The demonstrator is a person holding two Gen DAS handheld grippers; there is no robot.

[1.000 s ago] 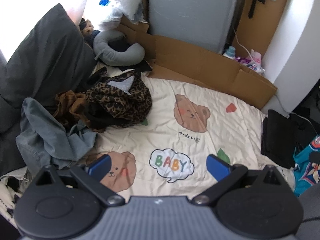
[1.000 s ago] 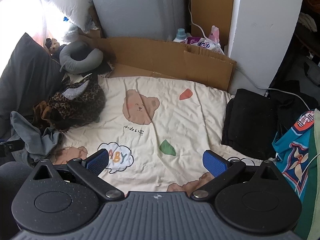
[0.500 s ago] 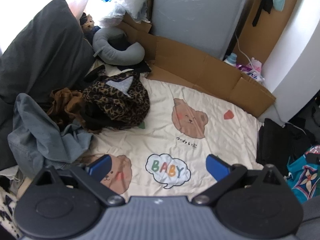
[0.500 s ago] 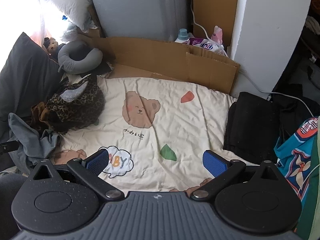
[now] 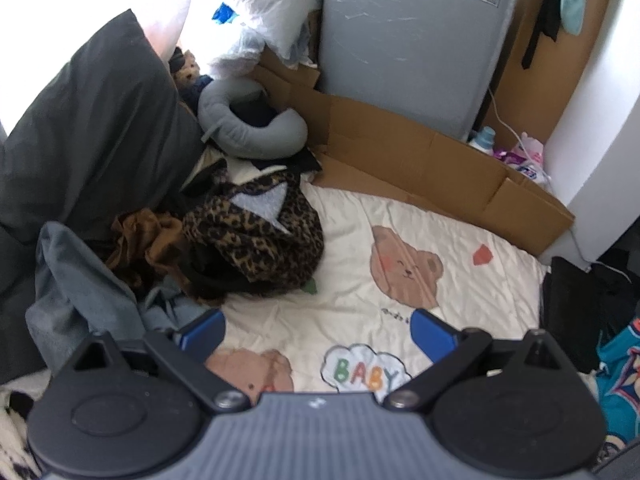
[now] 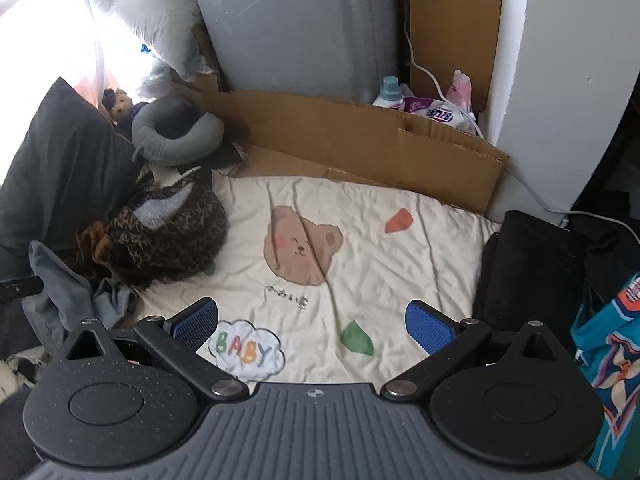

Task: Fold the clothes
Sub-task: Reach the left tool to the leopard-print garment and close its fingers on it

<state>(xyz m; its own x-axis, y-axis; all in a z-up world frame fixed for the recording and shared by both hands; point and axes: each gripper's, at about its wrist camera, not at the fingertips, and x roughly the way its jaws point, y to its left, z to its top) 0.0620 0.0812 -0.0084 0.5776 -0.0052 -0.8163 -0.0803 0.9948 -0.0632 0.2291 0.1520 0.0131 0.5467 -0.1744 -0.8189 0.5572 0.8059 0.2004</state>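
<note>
Hovering spread and empty, the left gripper (image 5: 316,330) and right gripper (image 6: 310,320) hang over the blanket (image 5: 400,216); the clothes (image 5: 248,232) sit heaped at its left edge. Grabbing into that tangle risks lifting several garments together.

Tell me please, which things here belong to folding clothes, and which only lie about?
For the job: leopard-print garment; brown garment; grey-blue garment; black folded clothes; left gripper; right gripper.

Just lying about: neck pillow; cardboard; detergent bottle; dark pillow.
</note>
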